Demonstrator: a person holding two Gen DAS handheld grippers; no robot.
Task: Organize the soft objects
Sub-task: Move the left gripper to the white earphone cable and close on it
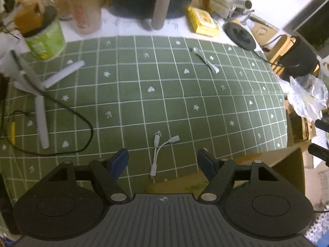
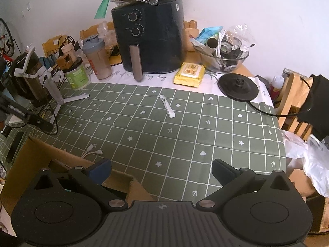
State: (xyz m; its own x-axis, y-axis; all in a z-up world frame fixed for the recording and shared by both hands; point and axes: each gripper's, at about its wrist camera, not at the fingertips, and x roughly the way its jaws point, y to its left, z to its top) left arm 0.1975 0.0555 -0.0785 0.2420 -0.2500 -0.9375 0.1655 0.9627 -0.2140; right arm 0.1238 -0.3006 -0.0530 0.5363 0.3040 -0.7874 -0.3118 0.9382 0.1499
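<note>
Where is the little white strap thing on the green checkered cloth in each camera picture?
Left wrist view: the white strap lies upper right of centre on the green cloth, far beyond the open left gripper.
Right wrist view: the white strap lies just above centre, far ahead of the open right gripper.
Shared landmark: the yellow wipes pack sits beyond the strap in both.

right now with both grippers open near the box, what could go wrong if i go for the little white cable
The white adapter cable lies flat and thin on the tablecloth, so the left gripper may pinch cloth too and drag it. Its branched ends could snag on the cardboard box edge beside it. The black cord loops nearby and could catch.
</note>
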